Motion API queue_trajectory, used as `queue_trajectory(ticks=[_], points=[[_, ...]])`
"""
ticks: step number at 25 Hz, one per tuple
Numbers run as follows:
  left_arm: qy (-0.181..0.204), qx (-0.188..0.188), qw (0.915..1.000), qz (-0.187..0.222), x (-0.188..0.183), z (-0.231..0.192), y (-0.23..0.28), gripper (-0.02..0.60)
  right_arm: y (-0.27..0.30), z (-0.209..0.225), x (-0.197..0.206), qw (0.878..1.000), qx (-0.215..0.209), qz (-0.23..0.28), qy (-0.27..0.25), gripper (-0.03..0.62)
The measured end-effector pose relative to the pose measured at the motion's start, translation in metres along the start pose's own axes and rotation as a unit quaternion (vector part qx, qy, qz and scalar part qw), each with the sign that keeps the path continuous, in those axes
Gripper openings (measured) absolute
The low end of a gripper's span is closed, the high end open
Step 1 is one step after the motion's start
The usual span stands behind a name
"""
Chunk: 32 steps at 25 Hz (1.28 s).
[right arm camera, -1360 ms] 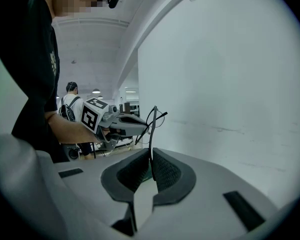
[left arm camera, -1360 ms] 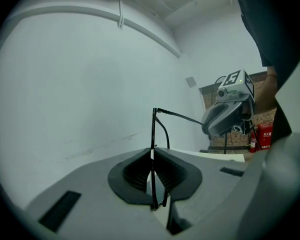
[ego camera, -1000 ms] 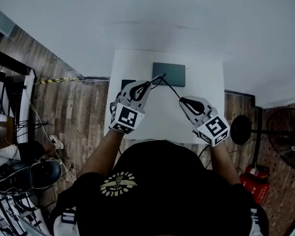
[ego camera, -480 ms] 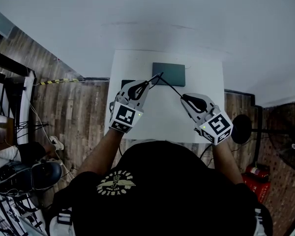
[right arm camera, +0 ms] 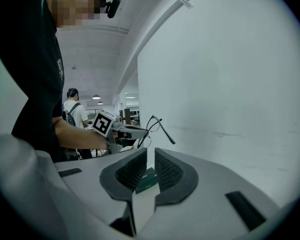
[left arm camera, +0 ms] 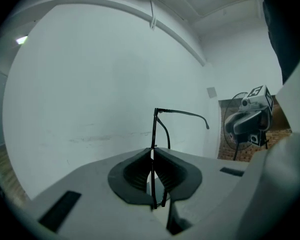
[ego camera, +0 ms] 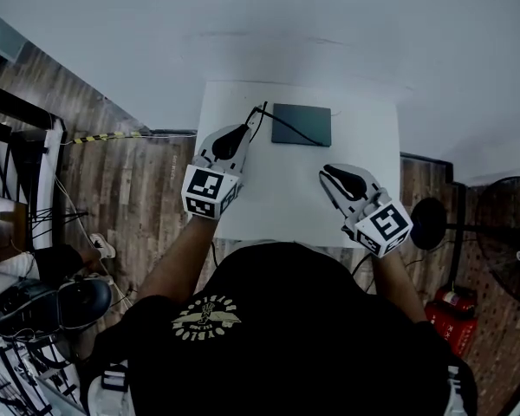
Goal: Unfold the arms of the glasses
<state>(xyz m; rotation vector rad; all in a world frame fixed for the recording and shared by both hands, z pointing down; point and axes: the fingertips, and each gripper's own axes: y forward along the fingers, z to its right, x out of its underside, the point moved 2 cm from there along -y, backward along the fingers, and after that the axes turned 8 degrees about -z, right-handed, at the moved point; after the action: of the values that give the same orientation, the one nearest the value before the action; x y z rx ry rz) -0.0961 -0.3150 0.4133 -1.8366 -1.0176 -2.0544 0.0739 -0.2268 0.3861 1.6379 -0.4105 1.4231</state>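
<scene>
Thin black glasses (ego camera: 259, 113) are held above the far left part of the white table (ego camera: 286, 199). My left gripper (ego camera: 231, 140) is shut on their front frame (left arm camera: 154, 129). One arm (left arm camera: 182, 113) sticks out unfolded to the right, over a dark green case (ego camera: 302, 125). The right gripper view shows the glasses (right arm camera: 157, 124) held up by the left gripper (right arm camera: 127, 130). My right gripper (ego camera: 343, 180) hovers over the table's right half, apart from the glasses. Its jaws (right arm camera: 150, 169) are a narrow gap apart, and only the case (right arm camera: 147, 178) shows through that gap.
The table stands against a white wall. A fan (ego camera: 507, 250), a round black base (ego camera: 425, 225) and a red extinguisher (ego camera: 451, 315) are on the wood floor at the right. Cables and a yellow-black strip (ego camera: 104, 140) lie at the left. Another person (right arm camera: 75, 113) stands far behind.
My right gripper has let go of the glasses' arm and stayed in place. The left gripper has carried the glasses forward and to the left, the arm now sticking out.
</scene>
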Motion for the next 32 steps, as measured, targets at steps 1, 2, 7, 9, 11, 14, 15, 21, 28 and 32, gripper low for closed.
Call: queue_trajectory(ticks=[1,2,7,9,11,14,15,21,28,32], points=[[-0.005,0.004,1.0,0.005,-0.003,0.002,0.0,0.023,0.004,-0.004,0.001,1.0,-0.006,0.001,0.004,0.046],[-0.01,0.01,0.9998,0.011,-0.006,0.005,0.0,0.023,0.008,-0.007,0.002,1.0,-0.011,0.002,0.009,0.046],[-0.036,0.047,0.9974,0.039,-0.025,0.024,0.0,0.023,0.026,-0.008,-0.002,0.999,-0.02,0.017,0.033,0.048],[-0.043,0.059,0.9962,0.047,-0.03,0.033,-0.001,0.023,0.032,-0.007,-0.007,0.999,-0.022,0.026,0.041,0.048],[-0.047,0.071,0.995,0.051,-0.033,0.04,-0.002,0.023,0.037,-0.008,-0.014,0.998,-0.025,0.042,0.048,0.052],[-0.048,0.087,0.9936,0.054,-0.033,0.05,0.0,0.021,0.048,-0.008,-0.024,0.995,-0.038,0.067,0.064,0.063],[-0.048,0.09,0.9933,0.053,-0.031,0.053,0.0,0.023,0.05,-0.008,-0.026,0.994,-0.039,0.07,0.069,0.07],[-0.049,0.103,0.9923,0.049,-0.027,0.064,0.004,0.023,0.053,-0.001,-0.035,0.989,-0.043,0.098,0.105,0.083],[-0.031,0.113,0.9918,0.053,-0.03,0.072,0.003,0.023,0.06,-0.002,-0.048,0.984,-0.05,0.119,0.121,0.082],[-0.027,0.114,0.9916,0.055,-0.03,0.074,0.003,0.023,0.059,0.0,-0.05,0.984,-0.043,0.122,0.122,0.071]])
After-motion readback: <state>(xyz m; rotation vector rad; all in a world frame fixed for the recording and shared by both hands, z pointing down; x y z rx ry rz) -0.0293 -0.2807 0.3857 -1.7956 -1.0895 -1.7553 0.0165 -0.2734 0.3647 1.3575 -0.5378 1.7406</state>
